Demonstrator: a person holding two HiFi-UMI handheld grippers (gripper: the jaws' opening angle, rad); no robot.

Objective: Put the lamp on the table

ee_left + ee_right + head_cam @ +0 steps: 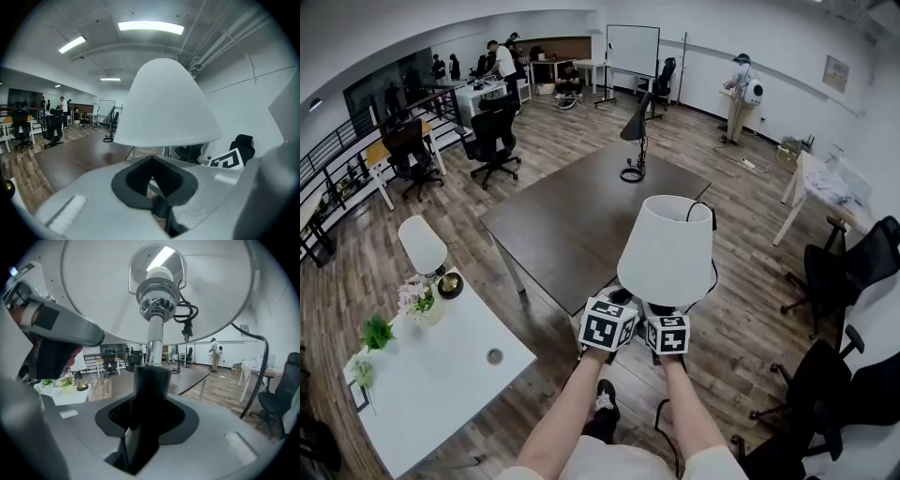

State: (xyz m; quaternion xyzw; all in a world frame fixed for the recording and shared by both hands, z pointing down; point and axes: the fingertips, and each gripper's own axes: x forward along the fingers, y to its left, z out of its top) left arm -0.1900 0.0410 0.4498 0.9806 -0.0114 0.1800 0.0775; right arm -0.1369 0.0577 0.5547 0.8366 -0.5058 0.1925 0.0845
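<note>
Two hand-held grippers (617,302) (662,309) hold one lamp (667,246) beside one dark table (572,216).

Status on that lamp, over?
Left hand-held gripper, right hand-held gripper: shut on lamp. Lamp at near edge of table, not set down. Black desk lamp at far end.

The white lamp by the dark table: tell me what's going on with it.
A person holds the white-shaded lamp up with two handheld grippers. The right gripper is shut on its black stem; the left gripper sits close beside it and appears closed on a dark part lower on the lamp. The lamp is in the air at the near edge of the dark table, not yet set down. A black desk lamp stands at the table's far end.
</note>
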